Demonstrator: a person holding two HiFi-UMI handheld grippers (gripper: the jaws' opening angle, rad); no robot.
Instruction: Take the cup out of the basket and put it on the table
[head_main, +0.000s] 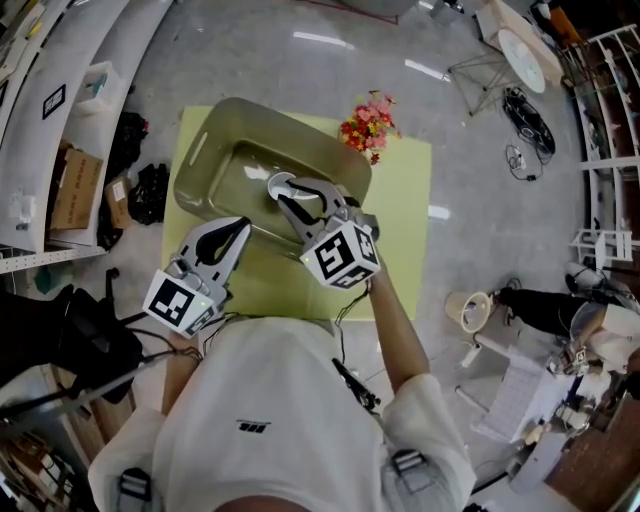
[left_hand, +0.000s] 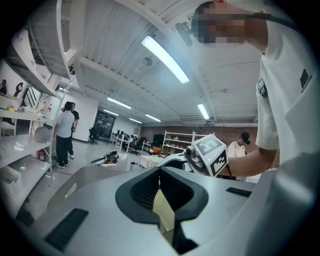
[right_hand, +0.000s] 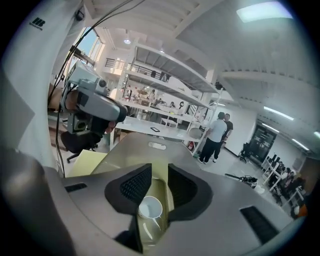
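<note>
Fingers (right_hand: 131, 187) of the right gripper (right_hand: 160, 170) stand a little apart and press on nothing. They angle down into the basket (head_main: 290, 125), and the cup (right_hand: 150, 207) shows in the gap below them. It is a small white cup with a round rim, mouth up, resting on the basket floor toward the middle. On the left gripper (left_hand: 160, 174) the fingers are together and empty, held level at the basket's near wall. The basket is olive-green and oblong, with rounded corners, sloping walls and a slot handle in an end wall. It takes up the left and middle of the yellow-green table (head_main: 405, 240). Bare tabletop lies to its right, up to the table's right edge, and in a narrow strip along the near edge. A bunch of flowers (head_main: 368, 125) sits just beside the basket's far right corner.
</note>
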